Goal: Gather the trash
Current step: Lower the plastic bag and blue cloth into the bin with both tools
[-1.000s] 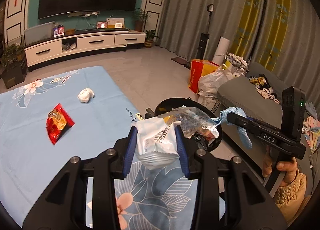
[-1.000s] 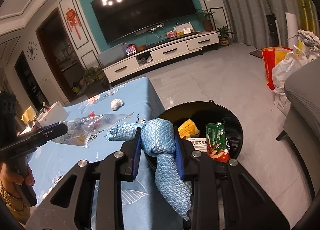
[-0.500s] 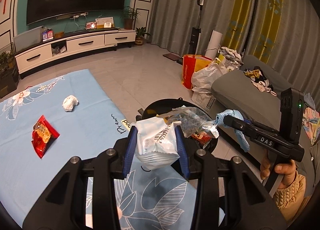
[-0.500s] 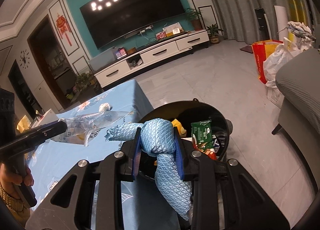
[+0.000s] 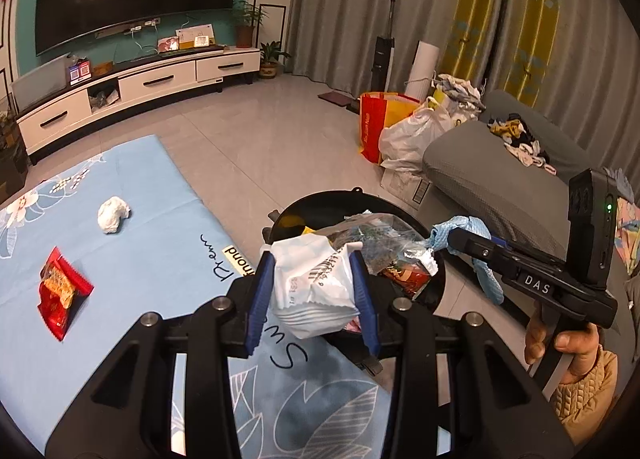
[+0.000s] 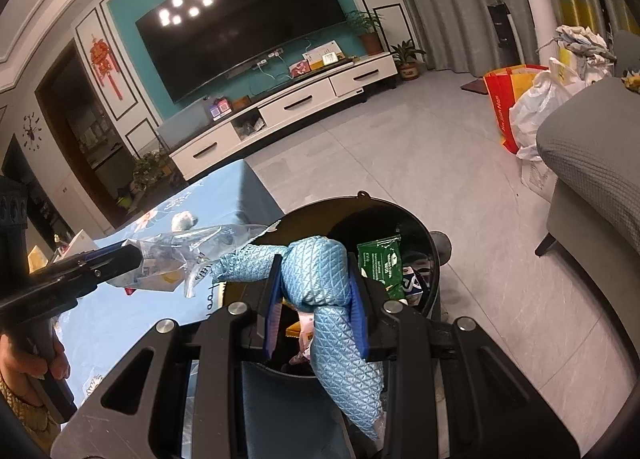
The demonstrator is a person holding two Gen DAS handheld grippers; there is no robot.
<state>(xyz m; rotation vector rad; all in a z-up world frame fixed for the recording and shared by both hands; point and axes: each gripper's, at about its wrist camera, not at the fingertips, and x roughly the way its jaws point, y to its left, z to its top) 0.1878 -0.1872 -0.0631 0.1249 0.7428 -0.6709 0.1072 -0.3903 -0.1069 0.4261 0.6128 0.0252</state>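
Over the bin: both grippers hang above the round black trash bin (image 5: 434, 259), which has drawn closer and fuller in both views than a second ago, so the drop looks near.
Left gripper (image 5: 316, 287): jaws part-closed, pinching a crinkled white wrapper (image 5: 312, 287) with a clear plastic bag (image 5: 380, 243) bunched behind it, above the bin's near rim.
Right gripper (image 6: 316, 291): jaws narrow, clamped on a soft quilted blue cloth (image 6: 320, 279) drooping over the bin's mouth.
Inside the bin: a glossy green packet (image 6: 380, 263) and other wrappers.
Left of the bin: a red snack packet (image 5: 60, 295) and a crumpled white tissue (image 5: 113, 214) remain on the blue floral tablecloth (image 5: 140, 259).
Judgement: two more pieces to fetch.
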